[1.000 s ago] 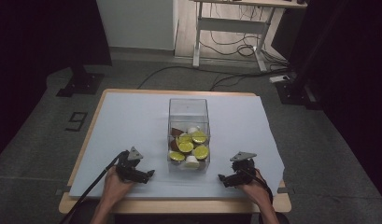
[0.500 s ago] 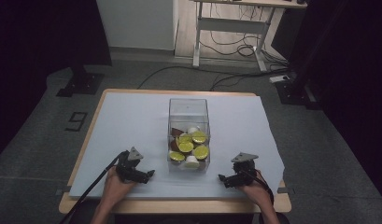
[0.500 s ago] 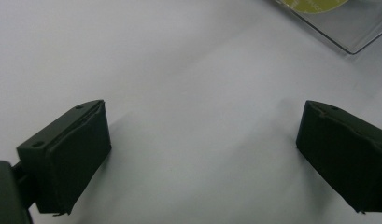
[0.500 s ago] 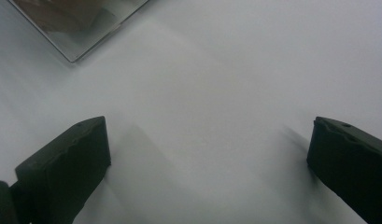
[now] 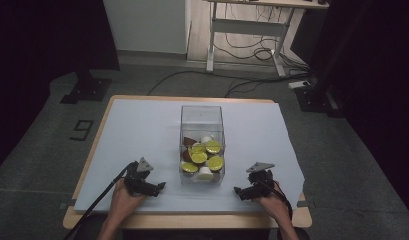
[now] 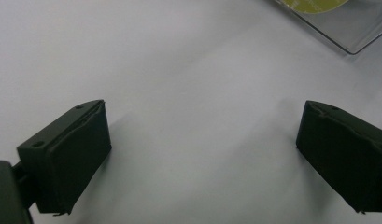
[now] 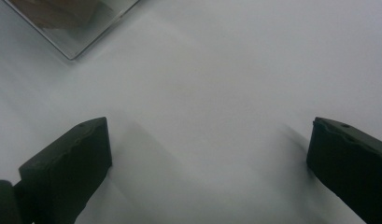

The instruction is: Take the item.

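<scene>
A clear box (image 5: 202, 145) of yellow-green and white pieces is set at the middle of the table (image 5: 142, 125), nearer its front edge. The left gripper (image 5: 159, 186) is held to the box's left by the front edge, the right gripper (image 5: 237, 190) to its right. Both pairs of jaws are spread wide, with nothing gripped.

Lab: dark curtains (image 5: 52, 35), floor cables (image 5: 252, 80)
</scene>
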Available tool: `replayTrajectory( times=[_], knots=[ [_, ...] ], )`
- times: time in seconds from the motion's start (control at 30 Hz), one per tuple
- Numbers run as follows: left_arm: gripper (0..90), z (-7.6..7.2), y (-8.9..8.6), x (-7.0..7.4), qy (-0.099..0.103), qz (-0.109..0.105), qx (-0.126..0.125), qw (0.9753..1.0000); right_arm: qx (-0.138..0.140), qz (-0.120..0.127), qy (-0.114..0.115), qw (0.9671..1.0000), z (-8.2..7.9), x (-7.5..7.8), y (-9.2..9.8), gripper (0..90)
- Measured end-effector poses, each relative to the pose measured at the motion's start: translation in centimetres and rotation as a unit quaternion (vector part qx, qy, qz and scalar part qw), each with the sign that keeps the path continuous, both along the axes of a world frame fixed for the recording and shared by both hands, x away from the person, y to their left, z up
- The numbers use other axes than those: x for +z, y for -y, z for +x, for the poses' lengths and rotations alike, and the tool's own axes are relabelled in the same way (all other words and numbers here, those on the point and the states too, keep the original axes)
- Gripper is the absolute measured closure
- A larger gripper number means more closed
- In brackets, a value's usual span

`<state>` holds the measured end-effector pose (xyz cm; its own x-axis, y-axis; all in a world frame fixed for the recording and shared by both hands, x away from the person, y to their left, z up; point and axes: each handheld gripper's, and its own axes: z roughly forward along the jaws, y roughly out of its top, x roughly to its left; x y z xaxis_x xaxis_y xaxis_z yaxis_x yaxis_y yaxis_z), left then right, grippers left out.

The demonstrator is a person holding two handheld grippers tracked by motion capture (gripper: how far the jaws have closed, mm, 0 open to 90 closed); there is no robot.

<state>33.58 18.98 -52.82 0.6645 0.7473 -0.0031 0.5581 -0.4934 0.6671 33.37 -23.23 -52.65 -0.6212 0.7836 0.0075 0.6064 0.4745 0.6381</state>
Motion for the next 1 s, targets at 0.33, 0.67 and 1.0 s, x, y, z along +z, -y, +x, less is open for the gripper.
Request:
replayTrajectory(
  times=[0.33, 0.67, 1.0],
  knots=[
    [2.6, 0.0, 0.0, 0.0, 0.000, 0.000, 0.000, 1.0000, 0.007, 0.025, 0.004, 0.9997, -0.2, 1.1, -0.2, 0.0],
    [2.6, 0.0, 0.0, 0.0, 0.000, 0.000, 0.000, 1.0000, 0.012, 0.045, 0.014, 0.9988, -0.6, 2.8, -0.8, 0.0],
    [2.6, 0.0, 0.0, 0.0, 0.000, 0.000, 0.000, 1.0000, 0.021, 0.063, 0.035, 0.9972, -1.0, 5.2, -1.6, 0.0]
  ],
)
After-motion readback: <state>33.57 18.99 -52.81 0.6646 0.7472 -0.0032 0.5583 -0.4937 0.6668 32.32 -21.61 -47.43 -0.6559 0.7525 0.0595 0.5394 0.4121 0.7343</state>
